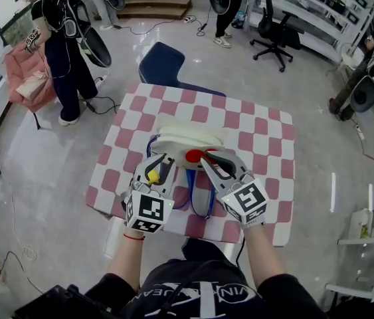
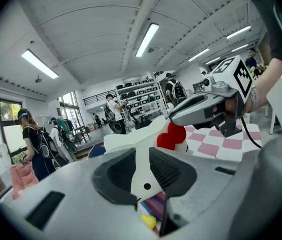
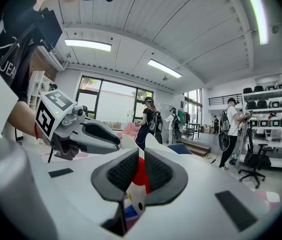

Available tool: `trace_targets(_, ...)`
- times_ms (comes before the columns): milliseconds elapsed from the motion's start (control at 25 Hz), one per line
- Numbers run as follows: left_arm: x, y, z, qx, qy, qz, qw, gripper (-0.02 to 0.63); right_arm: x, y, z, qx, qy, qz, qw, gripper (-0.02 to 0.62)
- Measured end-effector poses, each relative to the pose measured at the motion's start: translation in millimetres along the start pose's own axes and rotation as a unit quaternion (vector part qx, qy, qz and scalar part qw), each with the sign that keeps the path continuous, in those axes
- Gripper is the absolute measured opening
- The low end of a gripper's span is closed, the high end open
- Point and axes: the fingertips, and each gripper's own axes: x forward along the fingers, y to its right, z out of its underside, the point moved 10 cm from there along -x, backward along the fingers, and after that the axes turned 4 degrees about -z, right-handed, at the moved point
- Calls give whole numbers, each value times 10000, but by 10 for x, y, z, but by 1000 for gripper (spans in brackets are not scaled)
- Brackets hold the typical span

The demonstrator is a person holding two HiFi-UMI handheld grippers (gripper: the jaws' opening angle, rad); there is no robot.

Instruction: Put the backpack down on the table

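Observation:
A white cat-face backpack (image 1: 188,138) with a red bow (image 1: 194,156) and blue straps (image 1: 203,201) is over the pink-and-white checked table (image 1: 266,145); I cannot tell if it rests on the cloth. My left gripper (image 1: 159,166) is shut on the backpack's white front (image 2: 143,176), near a black eye dot and yellow nose. My right gripper (image 1: 212,162) is shut on it at the bow (image 3: 139,173). The two grippers sit side by side at the backpack's near edge. Each shows in the other's view: the right gripper (image 2: 206,106), the left gripper (image 3: 88,134).
A dark blue chair (image 1: 162,64) stands at the table's far side. A person (image 1: 64,52) stands at the left beside a pink seat (image 1: 26,75). A black office chair (image 1: 276,32) and shelving (image 1: 319,5) are at the back right. Cables lie on the floor.

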Motion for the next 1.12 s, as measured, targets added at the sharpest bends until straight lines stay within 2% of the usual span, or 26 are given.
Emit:
trace_targets(240,-12,63,9,-229,88,125,9996,67,-22,-109,66,128,-130,67,9998,14)
trace_targets(440,-150,157,-26,-739,164,38,9971,8,-99,-244,74,333,-21,181,9993,3)
trace_targets(840,-300,307,-8,-1346,334,7,9903,5,-135,-482,73,664,67,284,9974,2)
trace_targets(1120,-399,398,-13,-1417,326,105,9893,5,-163,-657,51,674,28,174,9976,2)
